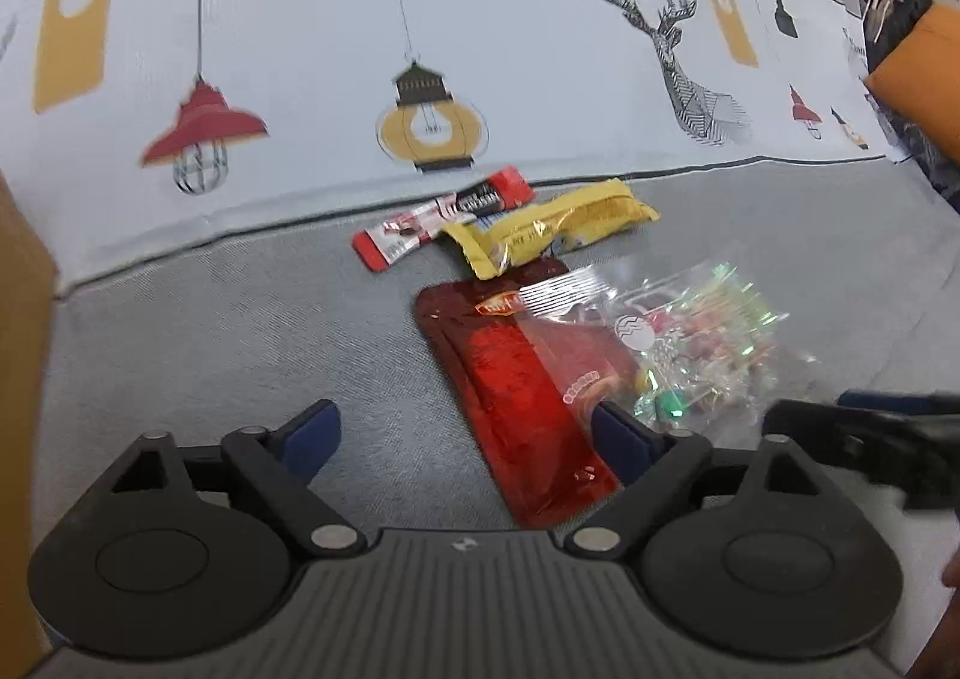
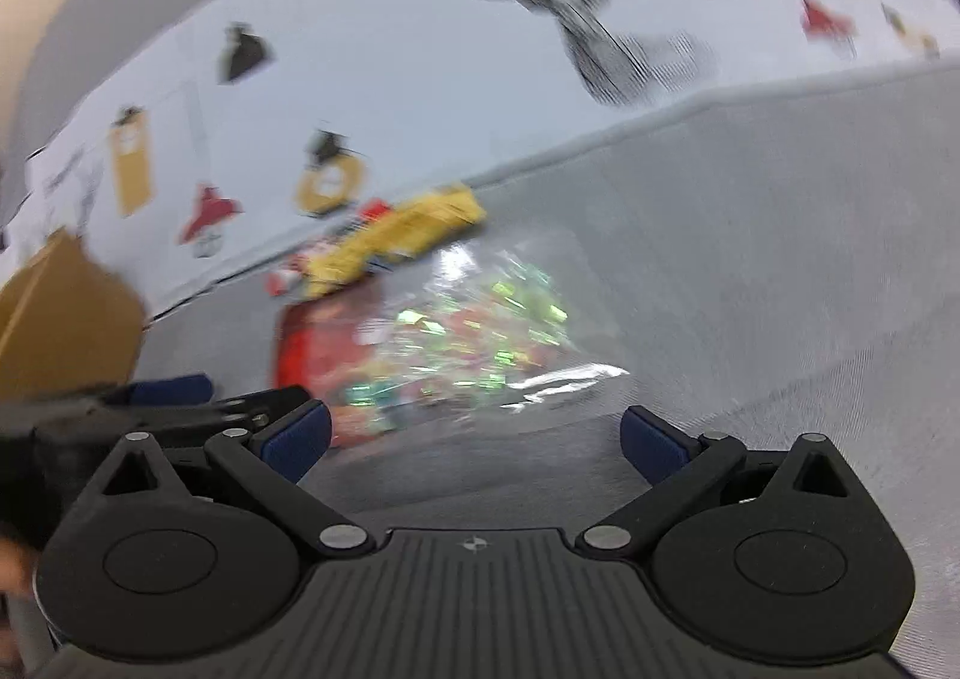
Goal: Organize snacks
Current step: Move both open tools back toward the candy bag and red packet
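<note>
Several snacks lie on a grey sofa seat. In the left wrist view I see a red-and-white stick pack (image 1: 441, 217), a yellow bar wrapper (image 1: 555, 226), a dark red flat pouch (image 1: 528, 397) and a clear bag of colourful candies (image 1: 696, 346). My left gripper (image 1: 465, 439) is open, its right finger (image 1: 624, 442) over the red pouch's edge. My right gripper (image 2: 474, 436) is open and empty just in front of the clear candy bag (image 2: 474, 331). The right wrist view is blurred; the yellow wrapper (image 2: 402, 238) and red pouch (image 2: 312, 343) show behind the bag.
A brown cardboard box (image 1: 21, 331) stands at the left edge, also in the right wrist view (image 2: 66, 313). The sofa back (image 1: 360, 48) carries a lamp and deer print. An orange cushion (image 1: 918, 78) sits at far right. The right gripper's body (image 1: 870, 439) enters the left view.
</note>
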